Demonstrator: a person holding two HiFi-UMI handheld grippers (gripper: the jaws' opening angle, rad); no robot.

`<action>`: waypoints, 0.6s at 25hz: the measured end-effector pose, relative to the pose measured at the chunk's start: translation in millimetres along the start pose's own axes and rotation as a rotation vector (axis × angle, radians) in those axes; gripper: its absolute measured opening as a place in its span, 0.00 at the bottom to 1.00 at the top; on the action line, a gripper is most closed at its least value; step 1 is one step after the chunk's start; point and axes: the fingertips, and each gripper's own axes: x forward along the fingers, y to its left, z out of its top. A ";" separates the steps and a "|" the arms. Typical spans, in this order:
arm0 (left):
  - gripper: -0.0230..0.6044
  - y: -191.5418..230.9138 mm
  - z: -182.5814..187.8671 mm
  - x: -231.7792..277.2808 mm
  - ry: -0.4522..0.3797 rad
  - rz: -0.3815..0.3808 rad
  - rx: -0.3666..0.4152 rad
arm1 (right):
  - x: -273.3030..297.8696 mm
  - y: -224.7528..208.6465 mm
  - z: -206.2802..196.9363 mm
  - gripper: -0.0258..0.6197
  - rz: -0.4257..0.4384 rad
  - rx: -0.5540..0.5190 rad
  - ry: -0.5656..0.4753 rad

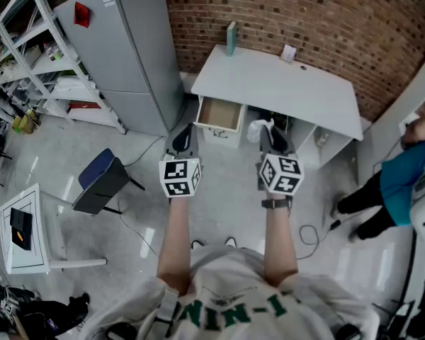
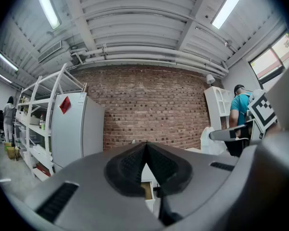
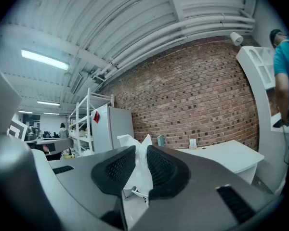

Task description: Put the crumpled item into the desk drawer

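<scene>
The white desk (image 1: 283,91) stands against the brick wall, and its drawer (image 1: 219,115) is pulled open at the left end, showing a bare wooden bottom. The crumpled item (image 1: 257,129), a white wad of paper or plastic, is pinched in my right gripper (image 1: 270,132), held in the air in front of the desk and to the right of the drawer. In the right gripper view the wad (image 3: 135,174) fills the gap of that gripper (image 3: 140,154). My left gripper (image 1: 183,136) hovers in front of the drawer. In its own view, the left gripper (image 2: 145,150) is shut and holds nothing.
A grey refrigerator (image 1: 127,48) and white shelving (image 1: 35,55) stand left of the desk. A dark blue chair (image 1: 99,183) and a small white table (image 1: 25,229) are on the floor at left. A person in teal (image 1: 404,176) stands at right, cables (image 1: 312,234) nearby.
</scene>
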 end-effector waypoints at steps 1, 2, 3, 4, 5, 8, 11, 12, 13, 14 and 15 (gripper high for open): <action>0.04 -5.7 -0.3 -0.3 0.001 -0.003 -0.005 | -3.3 -4.7 -1.5 0.15 0.000 0.007 0.002; 0.04 -11.2 -0.4 -0.8 0.000 -0.006 -0.010 | -6.4 -8.8 -3.2 0.15 0.001 0.014 0.003; 0.04 -16.4 -0.2 -1.4 -0.002 -0.007 -0.015 | -9.2 -11.7 -5.2 0.15 0.004 0.024 0.005; 0.04 -21.2 0.1 -2.0 -0.005 -0.007 -0.017 | -11.6 -12.8 -7.6 0.15 0.010 0.035 0.006; 0.04 -25.8 -0.2 -2.8 -0.007 -0.005 -0.017 | -13.5 -12.2 -10.4 0.15 0.019 0.046 0.007; 0.04 -37.6 -5.4 -4.5 0.004 -0.002 0.003 | -17.5 -7.7 -18.7 0.15 0.043 0.058 0.008; 0.04 -41.2 -7.6 -4.1 0.012 -0.001 0.009 | -20.4 -10.2 -21.1 0.15 0.043 0.062 0.006; 0.04 -41.2 -7.7 -3.9 0.012 -0.001 0.008 | -21.4 -12.6 -21.0 0.15 0.037 0.058 0.002; 0.04 -41.2 -7.8 -2.9 0.010 -0.002 0.007 | -21.7 -15.8 -21.0 0.15 0.027 0.050 0.000; 0.04 -41.3 -8.3 -0.9 0.007 -0.004 0.007 | -21.2 -19.9 -21.3 0.15 0.012 0.031 0.001; 0.04 -41.5 -9.0 2.0 0.005 -0.006 0.006 | -19.8 -24.7 -22.1 0.15 -0.009 -0.002 0.008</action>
